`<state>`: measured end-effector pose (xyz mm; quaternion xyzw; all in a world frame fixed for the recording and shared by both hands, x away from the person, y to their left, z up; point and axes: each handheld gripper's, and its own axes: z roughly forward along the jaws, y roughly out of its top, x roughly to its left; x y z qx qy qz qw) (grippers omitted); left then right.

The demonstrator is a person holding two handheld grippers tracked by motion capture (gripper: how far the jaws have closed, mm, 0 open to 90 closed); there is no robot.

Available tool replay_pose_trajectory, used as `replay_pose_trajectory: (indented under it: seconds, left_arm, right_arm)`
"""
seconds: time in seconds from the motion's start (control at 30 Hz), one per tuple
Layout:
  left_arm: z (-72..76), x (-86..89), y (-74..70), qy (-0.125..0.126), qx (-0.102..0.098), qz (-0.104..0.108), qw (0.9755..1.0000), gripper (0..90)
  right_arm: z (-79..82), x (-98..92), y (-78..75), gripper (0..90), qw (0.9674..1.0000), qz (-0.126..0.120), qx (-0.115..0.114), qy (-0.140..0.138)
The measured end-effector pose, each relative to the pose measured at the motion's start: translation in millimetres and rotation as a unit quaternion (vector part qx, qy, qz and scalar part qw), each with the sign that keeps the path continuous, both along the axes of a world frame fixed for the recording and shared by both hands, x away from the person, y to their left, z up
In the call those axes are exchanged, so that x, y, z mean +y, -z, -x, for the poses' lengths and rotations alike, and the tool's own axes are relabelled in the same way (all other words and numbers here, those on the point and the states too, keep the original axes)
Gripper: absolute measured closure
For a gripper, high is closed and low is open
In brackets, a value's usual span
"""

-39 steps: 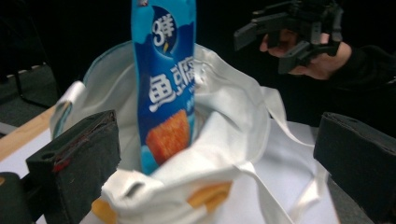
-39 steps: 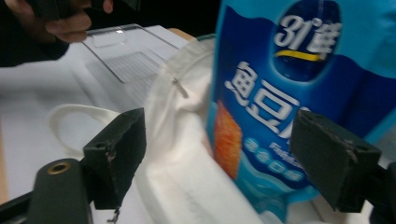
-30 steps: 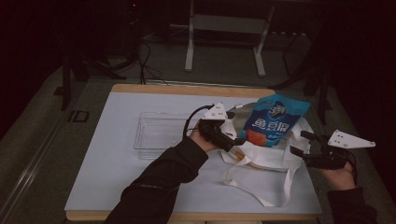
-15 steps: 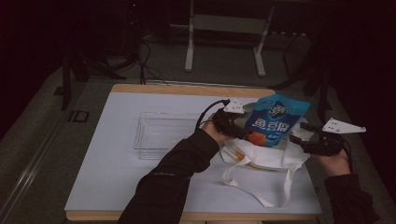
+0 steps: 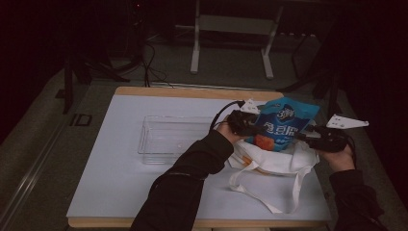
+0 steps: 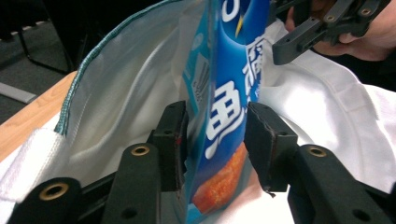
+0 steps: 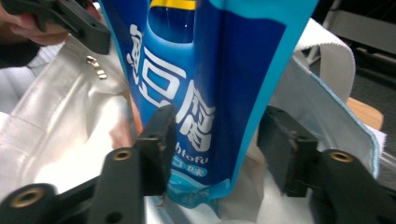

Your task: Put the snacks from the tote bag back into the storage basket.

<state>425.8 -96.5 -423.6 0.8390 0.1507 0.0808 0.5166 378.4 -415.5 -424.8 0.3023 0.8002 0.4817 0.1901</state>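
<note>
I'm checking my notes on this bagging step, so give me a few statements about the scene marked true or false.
1. The blue snack bag stands partly inside the white tote bag. True.
2. The clear plastic tray holds the snack bag. False: the tray has nothing in it and the snack bag is in the tote.
3. The left gripper has the snack bag between its jaws, which have just been closing. True.
4. The right gripper works at the tote's handle, away from the snack bag. False: its jaws straddle the snack bag's edge.
5. The tote lies on the floor. False: it lies on the white table.
</note>
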Motion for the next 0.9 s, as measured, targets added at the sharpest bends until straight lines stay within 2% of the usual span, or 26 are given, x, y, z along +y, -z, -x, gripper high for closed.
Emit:
replay_pose_trajectory:
  seconds: [0.1, 0.3, 0.47, 0.5, 0.57, 0.77, 0.9]
  left_arm:
    - [-1.5, -1.1, -0.2, -0.003, -0.003, -0.002, 1.0000, 67.6]
    - [-5.2, -2.6, -0.4, -0.001, 0.008, -0.008, 0.9999, 78.8]
    - [-4.5, -4.9, -1.1, -0.004, 0.007, -0.016, 0.9999, 84.1]
    - [-3.2, -6.7, -1.7, -0.008, 0.001, -0.021, 0.9997, 86.3]
    - [-2.4, -7.6, -2.9, -0.013, -0.003, -0.024, 0.9996, 88.0]
    - [2.0, -10.7, -9.8, -0.023, -0.012, -0.035, 0.9991, 89.7]
    - [4.1, -11.4, -17.7, -0.026, -0.015, -0.029, 0.9991, 89.8]
  right_arm:
    - [-1.3, 1.4, -2.3, 56.1, 0.9999, -0.004, 0.003, -0.010]
    - [-5.8, 6.2, -1.8, 71.1, 0.9997, 0.000, 0.013, -0.019]
    - [-6.8, 6.9, -1.9, 74.6, 0.9996, 0.002, 0.018, -0.022]
    - [-6.3, 9.0, -3.3, 82.1, 0.9994, 0.010, 0.020, -0.026]
    - [-6.3, 10.9, -4.4, 86.0, 0.9994, 0.014, 0.020, -0.025]
    - [-7.1, 12.4, -8.7, 88.3, 0.9993, 0.018, 0.023, -0.022]
    - [-4.5, 10.7, -16.7, 88.5, 0.9994, 0.015, 0.019, -0.023]
